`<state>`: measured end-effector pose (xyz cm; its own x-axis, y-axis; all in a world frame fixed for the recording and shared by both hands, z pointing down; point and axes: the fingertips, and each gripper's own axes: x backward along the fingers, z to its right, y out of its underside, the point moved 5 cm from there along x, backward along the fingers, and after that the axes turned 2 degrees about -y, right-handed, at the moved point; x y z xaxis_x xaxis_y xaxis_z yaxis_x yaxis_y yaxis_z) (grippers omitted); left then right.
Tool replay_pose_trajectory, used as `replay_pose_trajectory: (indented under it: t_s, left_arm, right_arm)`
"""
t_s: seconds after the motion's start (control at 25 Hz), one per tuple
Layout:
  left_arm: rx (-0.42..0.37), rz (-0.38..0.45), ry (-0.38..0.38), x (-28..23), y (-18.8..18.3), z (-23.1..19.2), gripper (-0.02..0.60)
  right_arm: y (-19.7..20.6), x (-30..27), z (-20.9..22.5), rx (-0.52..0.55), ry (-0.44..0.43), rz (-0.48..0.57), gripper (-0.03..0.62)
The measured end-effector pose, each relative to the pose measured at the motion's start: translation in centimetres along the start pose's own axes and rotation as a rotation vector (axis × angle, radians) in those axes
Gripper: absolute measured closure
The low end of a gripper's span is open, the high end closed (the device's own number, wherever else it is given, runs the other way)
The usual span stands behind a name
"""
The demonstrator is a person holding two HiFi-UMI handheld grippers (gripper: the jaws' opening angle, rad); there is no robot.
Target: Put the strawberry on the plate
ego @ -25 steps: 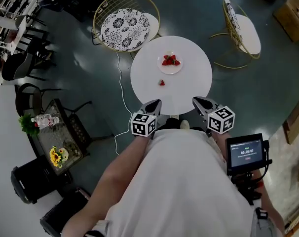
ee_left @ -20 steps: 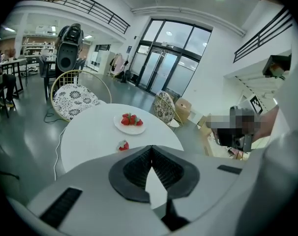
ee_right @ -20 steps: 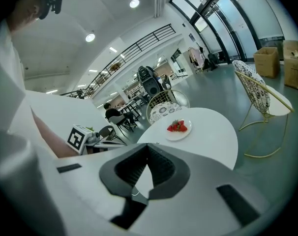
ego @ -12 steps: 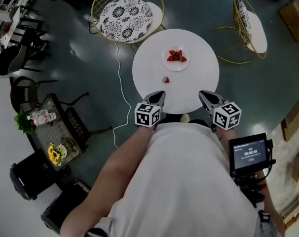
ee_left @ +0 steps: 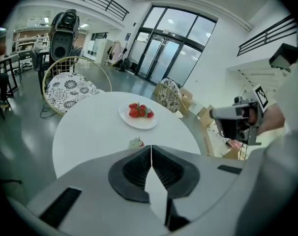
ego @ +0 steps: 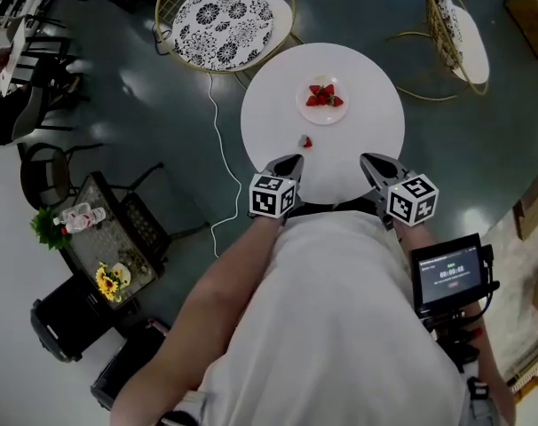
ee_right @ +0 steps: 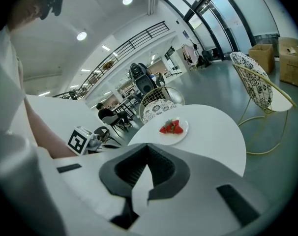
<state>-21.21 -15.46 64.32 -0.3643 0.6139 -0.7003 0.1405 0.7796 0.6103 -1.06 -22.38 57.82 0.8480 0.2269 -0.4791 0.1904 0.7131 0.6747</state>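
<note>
A loose strawberry [ego: 306,141] lies on the round white table [ego: 367,140], a little nearer to me than the white plate [ego: 323,110]. The plate holds several red strawberries [ego: 323,96]. In the left gripper view the loose strawberry [ee_left: 136,142] shows just past the jaw tips and the plate [ee_left: 137,119] lies beyond. The right gripper view has the plate [ee_right: 173,130] ahead. My left gripper [ego: 292,162] and right gripper [ego: 367,161] hover side by side at the table's near edge, both shut and empty.
A wire chair with a patterned cushion [ego: 221,23] stands beyond the table on the left, and a second chair [ego: 455,34] on the right. A cable [ego: 217,158] runs over the floor. A small side table with flowers [ego: 109,238] stands at the left.
The table and plate have slid slightly up and right in the head view as I lean in. Both grippers moved a little forward toward the table's near edge, still shut.
</note>
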Motion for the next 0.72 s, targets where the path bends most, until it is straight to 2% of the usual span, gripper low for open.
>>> replay_pose_trajectory:
  t_s: [0.28, 0.32, 0.36, 0.48, 0.72]
  left_arm:
    - [0.002, -0.065, -0.027, -2.4, 0.5, -1.3, 0.569]
    - [-0.006, -0.073, -0.031, -2.8, 0.6, -1.5, 0.515]
    - [-0.014, -0.082, -0.036, -3.2, 0.6, -1.6, 0.492]
    - [-0.021, -0.101, -0.059, -4.0, 0.8, -2.1, 0.483]
    - [0.096, -0.125, -0.074, -5.3, 1.1, -2.8, 0.483]
  right_arm:
    - [1.0, -0.7, 0.2, -0.020, 0.007, -0.026, 0.588]
    - [1.1, -0.7, 0.3, -0.021, 0.010, -0.028, 0.588]
    - [1.3, -0.8, 0.4, -0.023, 0.013, -0.030, 0.588]
    - [1.5, -0.7, 0.7, -0.031, 0.023, -0.029, 0.588]
    - [2.3, -0.3, 1.0, -0.054, 0.045, -0.028, 0.588]
